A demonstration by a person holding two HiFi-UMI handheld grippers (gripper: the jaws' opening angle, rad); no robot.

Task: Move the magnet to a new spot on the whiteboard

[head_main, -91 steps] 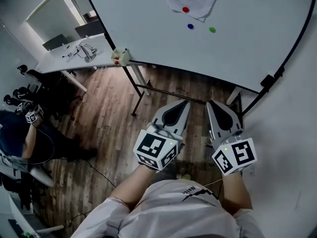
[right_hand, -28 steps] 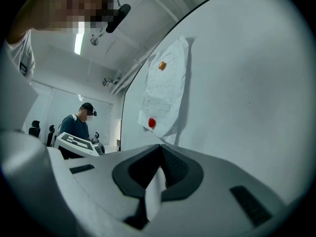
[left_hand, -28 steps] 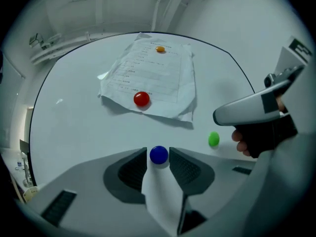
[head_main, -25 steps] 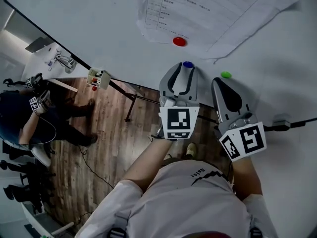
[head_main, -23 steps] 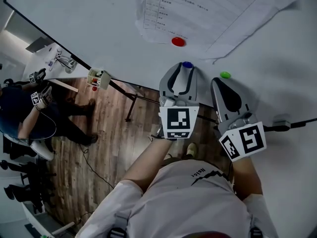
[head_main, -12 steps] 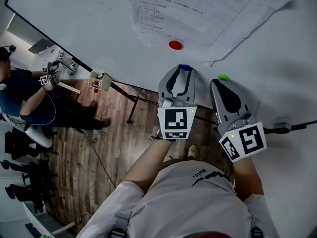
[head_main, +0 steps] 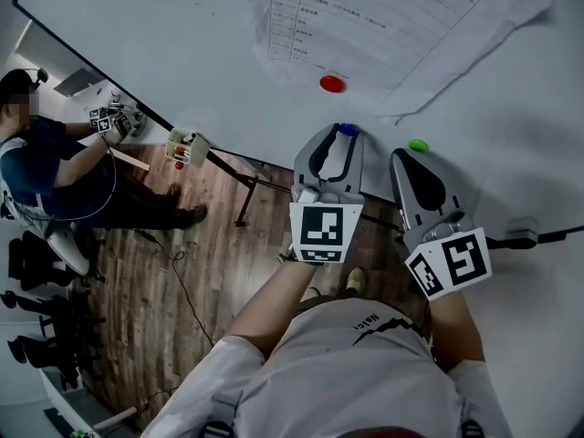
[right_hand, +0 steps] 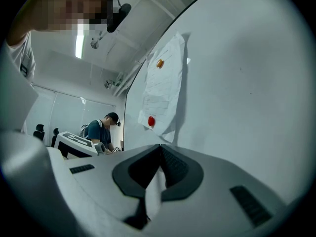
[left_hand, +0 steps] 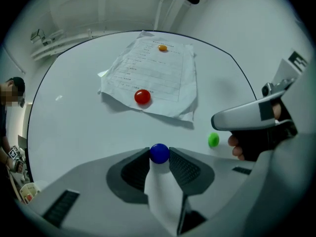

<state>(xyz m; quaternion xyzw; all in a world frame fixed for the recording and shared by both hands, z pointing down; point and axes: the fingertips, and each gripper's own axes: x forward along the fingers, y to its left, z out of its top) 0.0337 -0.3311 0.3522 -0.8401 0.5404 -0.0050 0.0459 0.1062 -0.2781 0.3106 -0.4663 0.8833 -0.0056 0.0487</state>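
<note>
My left gripper (left_hand: 159, 158) has reached the white whiteboard (left_hand: 74, 132). Its jaws now pinch the small round blue magnet (left_hand: 159, 152), which sits below the paper sheet (left_hand: 153, 78), so it's ready to move. My right gripper (right_hand: 159, 149) is clenched and empty.

A paper sheet (head_main: 383, 26) is hanging on the whiteboard (head_main: 182, 44). A lower magnet (head_main: 332, 84) is sitting near the sheet's bottom edge, and an upper magnet (left_hand: 162, 47) near its top edge. Below the sheet, toward the board's lower edge, the task magnet (left_hand: 159, 153) is sitting between the left gripper's (head_main: 344, 133) jaws, touching both. A loose magnet (head_main: 418, 144) is lying to its right, just beyond the right gripper's (head_main: 404, 156) tips.
</note>
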